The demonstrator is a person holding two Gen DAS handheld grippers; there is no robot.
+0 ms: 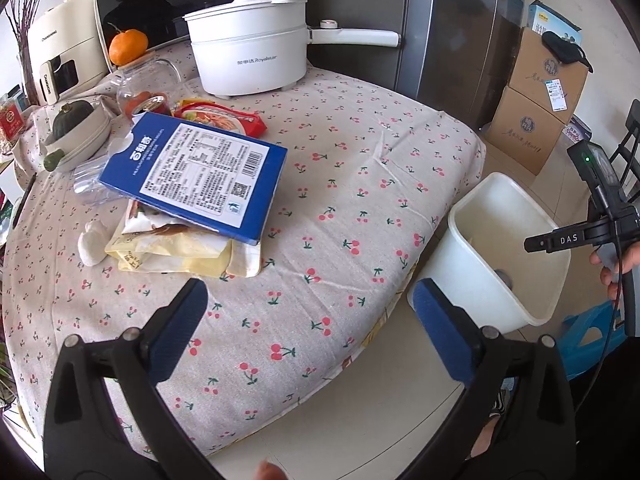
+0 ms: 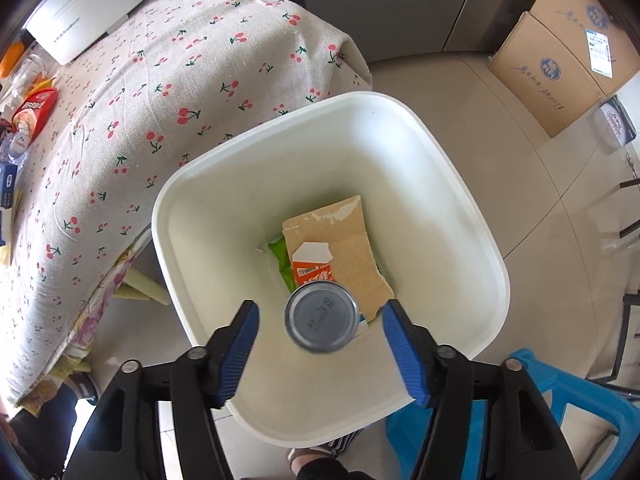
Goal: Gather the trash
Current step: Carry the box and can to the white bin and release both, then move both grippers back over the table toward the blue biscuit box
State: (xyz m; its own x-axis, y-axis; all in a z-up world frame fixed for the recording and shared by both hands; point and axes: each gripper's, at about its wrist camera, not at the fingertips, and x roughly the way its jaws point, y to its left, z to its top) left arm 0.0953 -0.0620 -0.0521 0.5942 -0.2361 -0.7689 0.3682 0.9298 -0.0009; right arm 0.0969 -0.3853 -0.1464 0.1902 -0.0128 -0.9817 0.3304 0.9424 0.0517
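A: Right gripper (image 2: 320, 344) points almost straight down over the white bin (image 2: 460, 208), which stands on the floor just right of the table. Pads spread, clear of the can (image 2: 322, 317) on both sides. Can is bottom-up between them, loose, above the cardboard scrap (image 2: 352, 248) and green wrapper (image 2: 280, 260) already inside.

B: So it's released. Advice for the drop?

A: Keep the jaws centred over the bin mouth, and don't swing away until the can is clear of the pads.

B: Left gripper (image 1: 308, 328)?

A: Wide apart, nothing in it, hanging over the near table edge. Next targets, I'd judge: blue box (image 1: 200, 176) lying on yellow wrappers (image 1: 172, 250), far left; white tissue wad (image 1: 93, 242) beside them.
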